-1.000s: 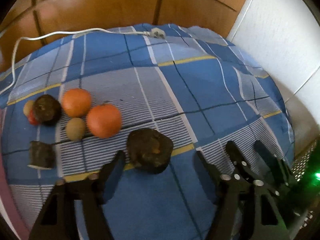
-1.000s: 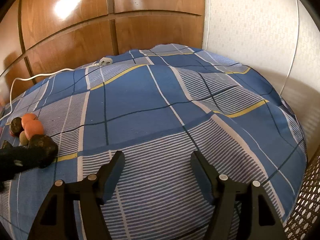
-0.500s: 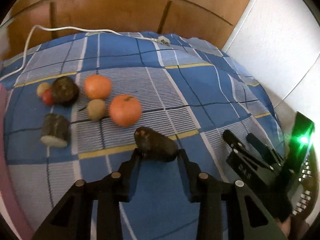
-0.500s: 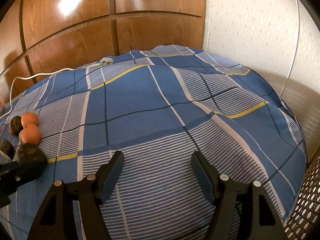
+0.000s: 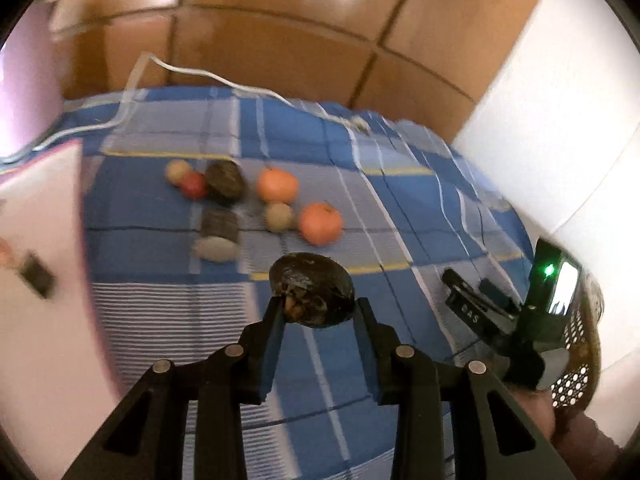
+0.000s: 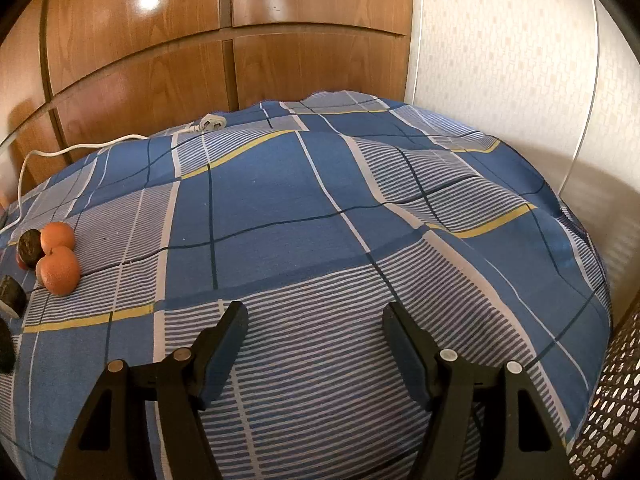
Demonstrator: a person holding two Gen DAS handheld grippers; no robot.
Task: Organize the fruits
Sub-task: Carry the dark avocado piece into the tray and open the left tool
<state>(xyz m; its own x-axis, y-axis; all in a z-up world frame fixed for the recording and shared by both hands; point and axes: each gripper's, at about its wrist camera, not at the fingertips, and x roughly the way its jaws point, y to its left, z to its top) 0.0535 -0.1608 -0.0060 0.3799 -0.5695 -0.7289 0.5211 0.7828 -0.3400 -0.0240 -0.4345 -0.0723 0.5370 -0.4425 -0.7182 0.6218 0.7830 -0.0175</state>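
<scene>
A dark wrinkled fruit (image 5: 312, 294) is clamped between the pads of the left gripper (image 5: 318, 312), held clear above the blue plaid bedspread (image 6: 280, 208) — the jaws have just been closing on it. The right gripper (image 6: 314, 330) is held apart over the cloth with nothing between its fingers. Farther back, two oranges (image 5: 320, 223) are grouped with smaller fruits; a white cable (image 5: 208, 76) is seen beyond — by the wooden wardrobe (image 6: 160, 40).
</scene>
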